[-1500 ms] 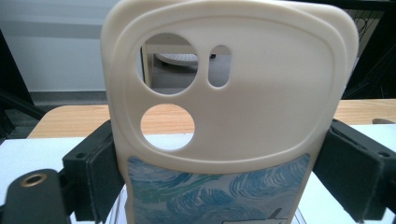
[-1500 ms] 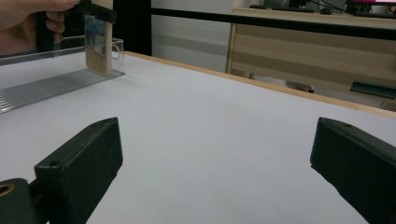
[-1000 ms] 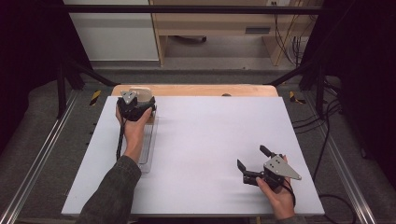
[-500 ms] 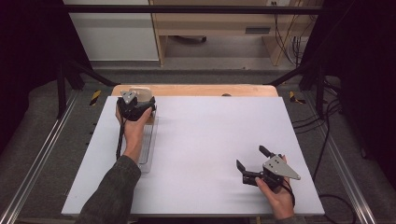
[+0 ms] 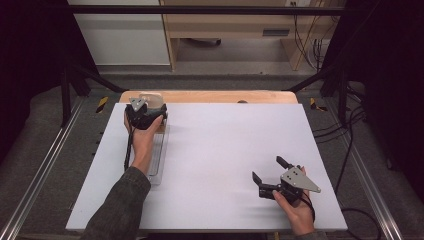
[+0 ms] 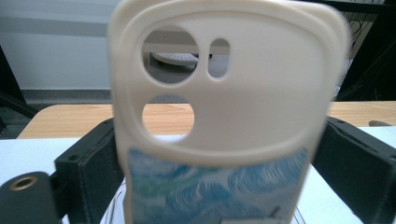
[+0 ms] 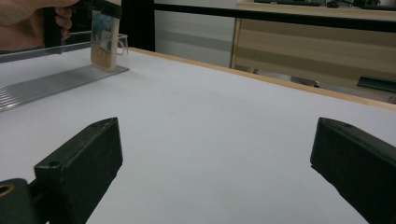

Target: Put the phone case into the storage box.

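Left gripper: the left gripper [image 5: 145, 116] sat at the far left of the desk [image 5: 225, 150], held in the person's left hand [image 5: 142, 142], with the grey sleeve coming in from the lower edge of the high view.
Left fingers: the black fingers [image 6: 88, 172] were clamped on the two long edges of a phone case [image 6: 224, 107], one on each side, as the left gripper view showed.
Phone case: cream-coloured, held upright between the fingers, with two round openings and one small oval slot in its upper part and a blue-and-white swirled panel below. Its upper edge was blurred in the left gripper view.
Case position: in the right gripper view the phone case [image 7: 105, 42] stood at the far end of a clear rack [image 7: 56, 79]; whether its lower end touched the rack could not be told.
Clear rack: a long transparent ribbed strip [image 5: 157, 155] lay on the desk just beside the left forearm, running toward the near edge.
Right gripper: the right gripper [image 5: 272, 175] rested low at the near right of the desk in the person's right hand [image 5: 295, 207], well apart from the case and rack.
Right fingers: the fingers [image 7: 84, 158] stood wide apart with bare white desk between them and nothing held.
Desk: white top over a wooden board whose far edge [image 5: 210, 96] showed beyond it.
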`<state>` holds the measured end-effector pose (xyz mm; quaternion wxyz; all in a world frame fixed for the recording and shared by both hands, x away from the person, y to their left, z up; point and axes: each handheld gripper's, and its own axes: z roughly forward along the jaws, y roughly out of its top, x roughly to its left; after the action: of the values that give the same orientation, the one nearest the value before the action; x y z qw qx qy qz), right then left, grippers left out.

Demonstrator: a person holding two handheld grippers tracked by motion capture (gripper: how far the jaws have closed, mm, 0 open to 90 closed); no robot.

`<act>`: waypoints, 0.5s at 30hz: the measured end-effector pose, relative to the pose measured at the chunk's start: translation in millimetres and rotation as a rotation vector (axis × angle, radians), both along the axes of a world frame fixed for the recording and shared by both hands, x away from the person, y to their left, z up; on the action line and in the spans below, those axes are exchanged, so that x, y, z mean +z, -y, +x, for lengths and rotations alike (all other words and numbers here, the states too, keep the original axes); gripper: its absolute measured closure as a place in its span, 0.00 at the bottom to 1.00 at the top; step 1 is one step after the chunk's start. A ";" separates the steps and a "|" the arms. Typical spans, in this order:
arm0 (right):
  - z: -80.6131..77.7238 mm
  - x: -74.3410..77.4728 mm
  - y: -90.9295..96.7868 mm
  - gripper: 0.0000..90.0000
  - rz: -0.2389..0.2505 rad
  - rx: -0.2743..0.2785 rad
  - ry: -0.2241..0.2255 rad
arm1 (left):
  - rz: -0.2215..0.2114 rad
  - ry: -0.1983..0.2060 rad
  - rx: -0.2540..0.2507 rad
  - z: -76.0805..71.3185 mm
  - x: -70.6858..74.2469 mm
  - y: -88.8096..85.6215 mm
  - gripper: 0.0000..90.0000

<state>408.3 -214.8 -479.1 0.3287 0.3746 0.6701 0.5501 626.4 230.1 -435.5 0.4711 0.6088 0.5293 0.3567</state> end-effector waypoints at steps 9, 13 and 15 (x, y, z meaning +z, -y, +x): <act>0.2 -0.7 -0.7 0.03 0.004 0.004 -0.007 | -0.002 0.021 -0.003 -0.7 2.0 -0.8 0.05; 0.3 -0.6 -0.8 0.03 0.003 0.005 -0.007 | -0.006 0.023 -0.004 -1.5 3.4 -1.9 0.05; 0.3 -0.5 -0.5 0.03 0.005 0.004 -0.007 | -0.006 0.023 -0.008 -2.7 5.0 -2.2 0.05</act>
<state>408.6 -214.3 -479.6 0.3244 0.3759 0.6705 0.5512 623.7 232.2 -430.5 0.4804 0.6052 0.5226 0.3603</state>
